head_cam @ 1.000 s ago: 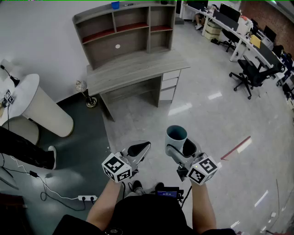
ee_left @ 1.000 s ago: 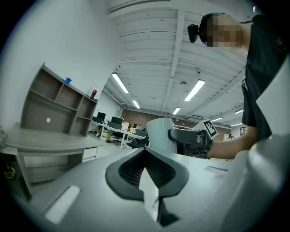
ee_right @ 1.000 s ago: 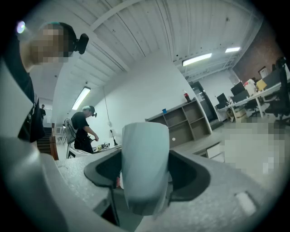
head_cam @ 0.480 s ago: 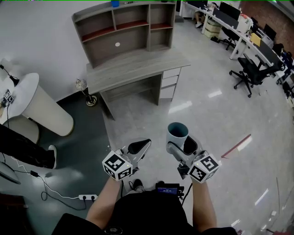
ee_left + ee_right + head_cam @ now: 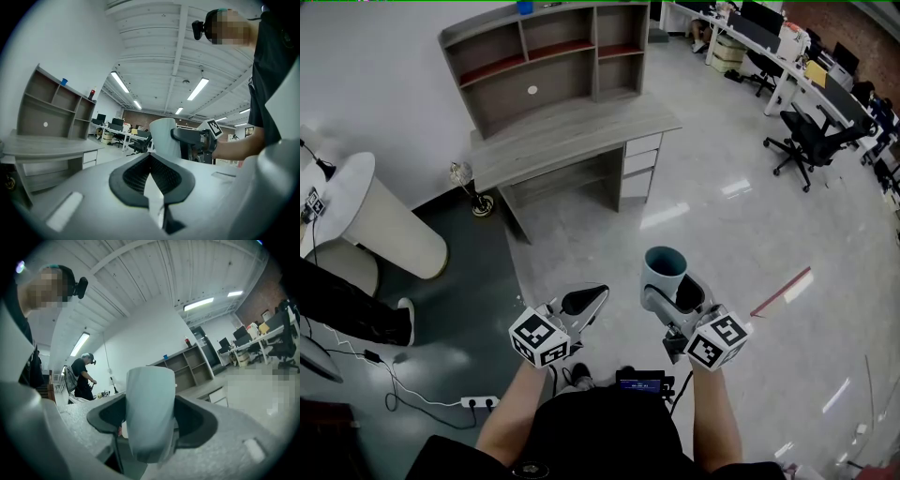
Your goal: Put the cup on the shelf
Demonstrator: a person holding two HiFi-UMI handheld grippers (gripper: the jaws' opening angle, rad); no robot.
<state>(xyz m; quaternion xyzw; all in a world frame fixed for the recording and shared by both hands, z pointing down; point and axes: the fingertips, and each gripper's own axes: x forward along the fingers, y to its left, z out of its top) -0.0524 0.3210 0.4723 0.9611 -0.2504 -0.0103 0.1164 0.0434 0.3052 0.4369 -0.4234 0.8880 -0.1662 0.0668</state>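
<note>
One pale blue-grey cup (image 5: 662, 273) with a dark teal inside, held in the right gripper (image 5: 671, 296) just ahead of the person, above the floor. Cup upright: long axis near vertical, mouth up, base down between the jaws. Right gripper view: both dark pads press on opposite sides of the cup, jaws spread to cup width and clamped on its lower half; rim stands above the jaws.

Left gripper (image 5: 582, 304) at 9 o'clock of the cup, just beside it, not touching. Left gripper view: its jaws together, pads meeting, nothing between them; the cup shows beyond them at 1 o'clock.

Grey wooden shelf unit (image 5: 546, 58) at 11 o'clock from the cup, well apart, standing on the back of a grey desk (image 5: 581, 139) against the white wall. Compartments open toward the person. Small blue object (image 5: 524, 7) on the top board; other items up there too small to tell.

Open room: glossy pale floor (image 5: 712, 225) runs between cup and desk. White round table (image 5: 342, 183) at 10 o'clock and black office chair (image 5: 806, 141) at 2 o'clock, both well to the sides. Red strip (image 5: 783, 291) on the floor at 3 o'clock, near. White power strip (image 5: 478, 404) with cables at 8 o'clock on the darker floor
</note>
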